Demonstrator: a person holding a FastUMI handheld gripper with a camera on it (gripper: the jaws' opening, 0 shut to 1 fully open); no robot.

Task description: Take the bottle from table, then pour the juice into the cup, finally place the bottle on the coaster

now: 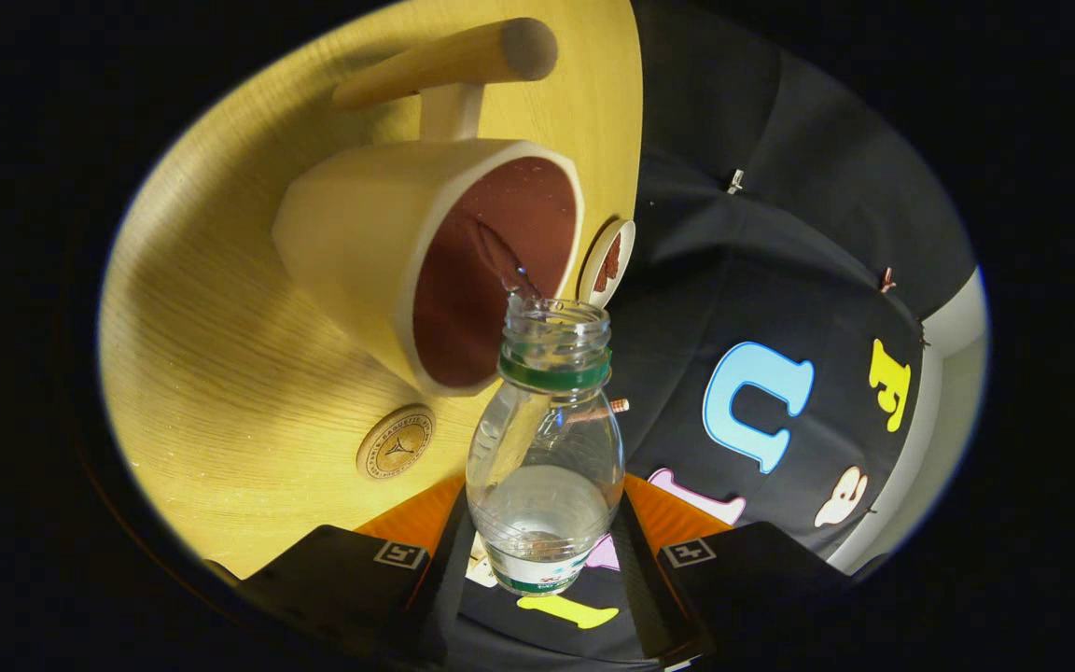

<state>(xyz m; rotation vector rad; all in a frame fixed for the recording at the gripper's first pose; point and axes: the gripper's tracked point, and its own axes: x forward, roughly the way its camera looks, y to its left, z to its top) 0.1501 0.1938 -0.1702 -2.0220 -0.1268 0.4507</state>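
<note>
pouring clear liquid into the cup (379,252) near the table (220,373) edge, the gripper (545,569) clamps the tilted bottle (545,457); a round coaster (396,441) lies just beside the cup, apart

We're in a staged booth, not a real kitchen: a black cloth wall (780,280) pinned up with small clips (735,180) hangs behind a round pale wooden table (220,308), and a strip of plain white room wall (953,373) shows past the cloth's edge.

The wooden table (220,308) carries a cup (360,233) and round coaster (396,442).
</note>
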